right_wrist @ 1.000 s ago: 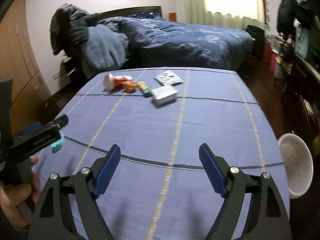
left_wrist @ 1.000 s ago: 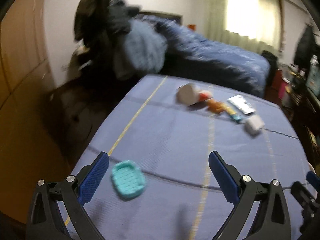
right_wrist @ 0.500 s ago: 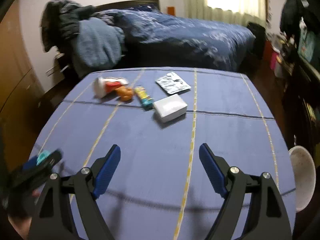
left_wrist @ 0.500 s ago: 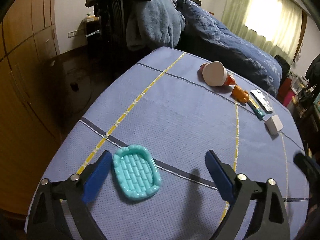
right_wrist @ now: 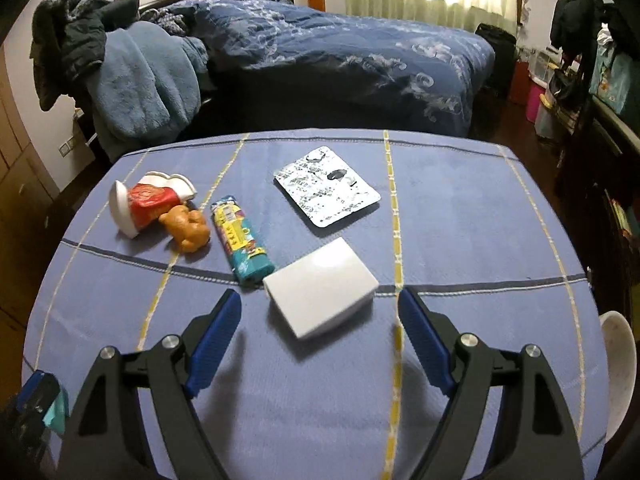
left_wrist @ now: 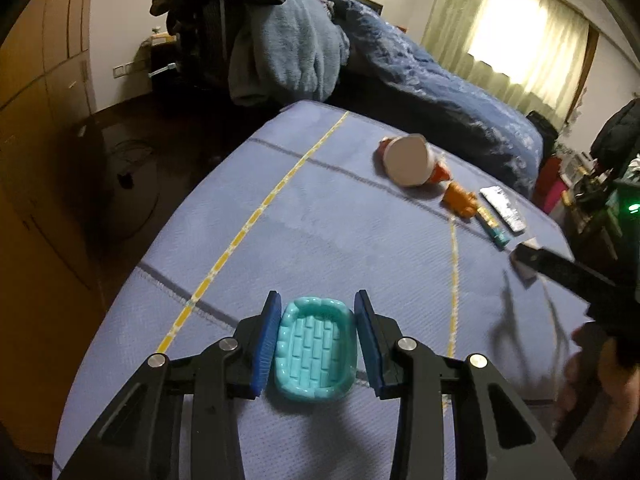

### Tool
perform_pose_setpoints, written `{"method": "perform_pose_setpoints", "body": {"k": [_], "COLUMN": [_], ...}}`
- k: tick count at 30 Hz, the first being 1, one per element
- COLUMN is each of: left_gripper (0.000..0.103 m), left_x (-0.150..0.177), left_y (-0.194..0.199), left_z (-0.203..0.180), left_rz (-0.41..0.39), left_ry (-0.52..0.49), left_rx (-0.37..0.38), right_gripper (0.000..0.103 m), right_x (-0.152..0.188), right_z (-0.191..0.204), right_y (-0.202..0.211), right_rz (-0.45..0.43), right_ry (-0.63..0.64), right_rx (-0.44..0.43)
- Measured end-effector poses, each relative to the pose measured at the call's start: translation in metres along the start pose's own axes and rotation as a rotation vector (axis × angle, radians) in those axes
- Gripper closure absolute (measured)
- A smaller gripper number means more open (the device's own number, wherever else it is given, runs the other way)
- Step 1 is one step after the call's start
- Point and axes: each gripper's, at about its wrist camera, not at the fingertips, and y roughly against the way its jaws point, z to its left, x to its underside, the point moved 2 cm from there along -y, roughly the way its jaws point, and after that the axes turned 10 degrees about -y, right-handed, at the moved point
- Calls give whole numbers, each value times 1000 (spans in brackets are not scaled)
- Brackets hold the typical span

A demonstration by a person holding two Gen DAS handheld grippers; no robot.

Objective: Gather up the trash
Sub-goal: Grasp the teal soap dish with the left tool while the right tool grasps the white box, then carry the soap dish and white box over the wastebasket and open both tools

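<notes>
1. Left wrist view: the left gripper (left_wrist: pixel 316 338) has its jaws drawn in against the two long sides of the teal tray (left_wrist: pixel 314 354), which lies flat on the blue desk (left_wrist: pixel 320 220). Whether the pads (left_wrist: pixel 266 344) already press it or only touch, I cannot tell for sure; they look clamped. Half a second ago these jaws stood wide apart with the tray off to one side between them.
2. Same view: the tray looks like light, stiff moulded plastic with a raised rim. Gripping across the rim walls seems right, though smooth plastic may slip.
3. Right wrist view: the right gripper (right_wrist: pixel 320 334) hangs with jaws wide apart just short of the white box (right_wrist: pixel 322 294), nearer than half a second ago. Beyond the box lie a colourful wrapper (right_wrist: pixel 240 238), an orange lump (right_wrist: pixel 188 226), a tipped cup (right_wrist: pixel 146 202) and a foil blister sheet (right_wrist: pixel 326 186).
4. The box looks light and rigid; its short sides suit the jaws. The wrapper and foil look thin and crushable.
</notes>
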Motion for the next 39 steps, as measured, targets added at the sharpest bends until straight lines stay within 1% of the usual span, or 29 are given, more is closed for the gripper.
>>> {"method": "perform_pose_setpoints", "body": {"k": [1, 2, 3, 4, 5, 9, 14, 25, 33, 39], "left_gripper": [65, 65, 65, 65, 65, 65, 65, 65, 65, 65], "left_x": [-3, -6, -8, -11, -12, -16, -14, -11, -11, -9], "left_y": [2, 4, 6, 8, 10, 12, 17, 33, 46, 54], "left_z": [-1, -1, -2, -3, -4, -11, -25, -55, -94, -140], "left_rz": [-10, -19, -27, -36, -41, -50, -58, -76, -97, -111], "left_ry": [-3, -5, -7, -12, -15, -31, -60, -121, -200, -287], "left_rx": [4, 9, 12, 11, 11, 17, 13, 10, 33, 75], "right_gripper": [25, 37, 42, 44, 44, 45, 44, 44, 44, 44], "right_x": [-1, -1, -1, -1, 0, 5, 16, 49, 69, 83], "right_z": [0, -1, 0, 1, 0, -6, -17, -58, -86, -116], "right_y": [-3, -8, -11, -10, -10, 0, 24, 72, 102, 124], "right_rz": [7, 19, 27, 12, 17, 17, -9, -55, -83, -114], "right_ry": [1, 8, 18, 33, 33, 17, -3, -48, -90, -136], "right_rx": [-2, -1, 4, 5, -3, -38, -52, -37, -41, -25]}}
